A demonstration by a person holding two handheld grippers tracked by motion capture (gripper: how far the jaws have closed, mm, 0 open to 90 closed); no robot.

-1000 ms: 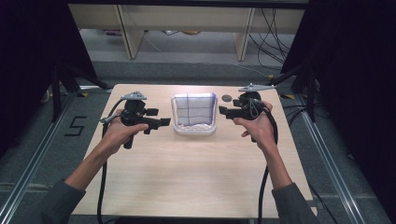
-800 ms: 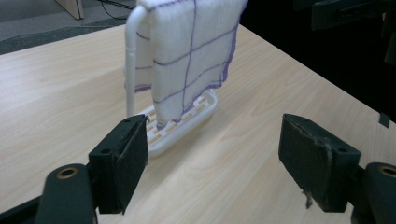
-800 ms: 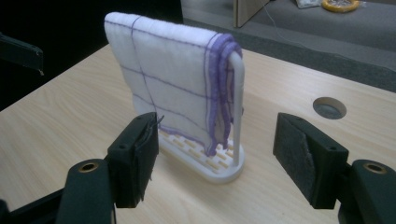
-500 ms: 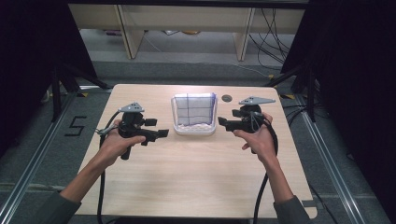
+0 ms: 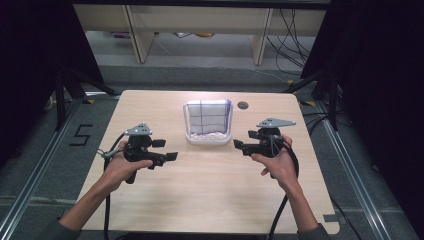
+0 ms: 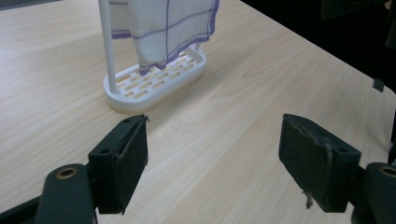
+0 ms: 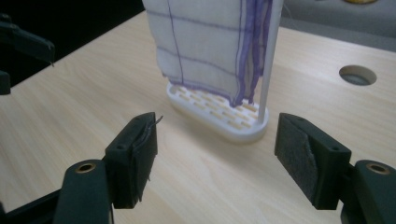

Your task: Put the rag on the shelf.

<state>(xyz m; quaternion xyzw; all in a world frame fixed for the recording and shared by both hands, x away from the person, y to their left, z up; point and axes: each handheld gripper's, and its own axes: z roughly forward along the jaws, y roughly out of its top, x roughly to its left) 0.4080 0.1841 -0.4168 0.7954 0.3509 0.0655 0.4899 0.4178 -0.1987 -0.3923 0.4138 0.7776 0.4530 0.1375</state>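
Matt pale wood table; smooth white plastic rack; soft woven cloth, white with purple lines; rough black pads.

Soft, even light falls from above on the pale counter, which stands bright against black surroundings. Shadows are faint and short. The high view is slightly soft; both gripper views blur toward the far background, with no glare.

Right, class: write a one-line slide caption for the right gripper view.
Open right gripper faces a purple-checked cloth hanging on a white rack on the wooden table.
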